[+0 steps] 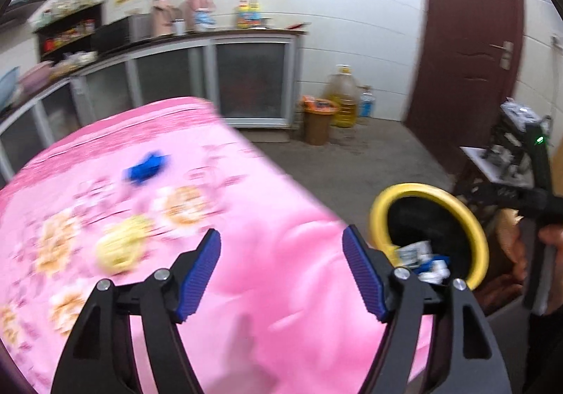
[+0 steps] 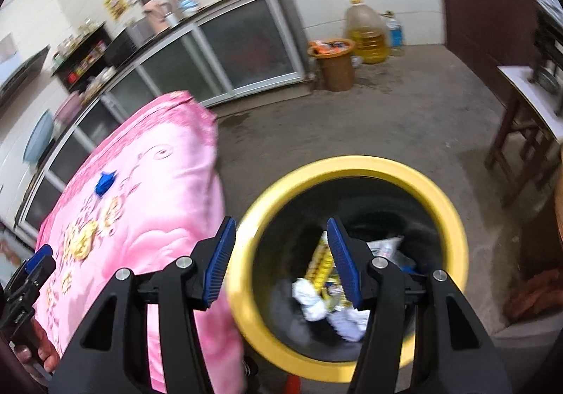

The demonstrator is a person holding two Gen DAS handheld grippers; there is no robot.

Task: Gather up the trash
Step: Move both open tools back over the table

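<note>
Left gripper [image 1: 281,271] spread wide, nothing between the pads, hanging over the pink cloth [image 1: 246,288]. Right gripper [image 2: 278,260] also parted and empty, above the yellow-rimmed bin [image 2: 454,218] holding crumpled wrappers [image 2: 316,295]. Blue scrap [image 1: 146,165] lying farther out on the cloth, beyond a yellowish blurred piece [image 1: 121,248].

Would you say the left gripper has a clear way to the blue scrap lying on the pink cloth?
Probably yes: the left gripper is open and empty, and only bare pink cloth lies between it and the blue scrap.

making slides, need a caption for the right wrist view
Open right gripper above the yellow-rimmed bin holding crumpled trash, beside the pink floral tablecloth.
</note>
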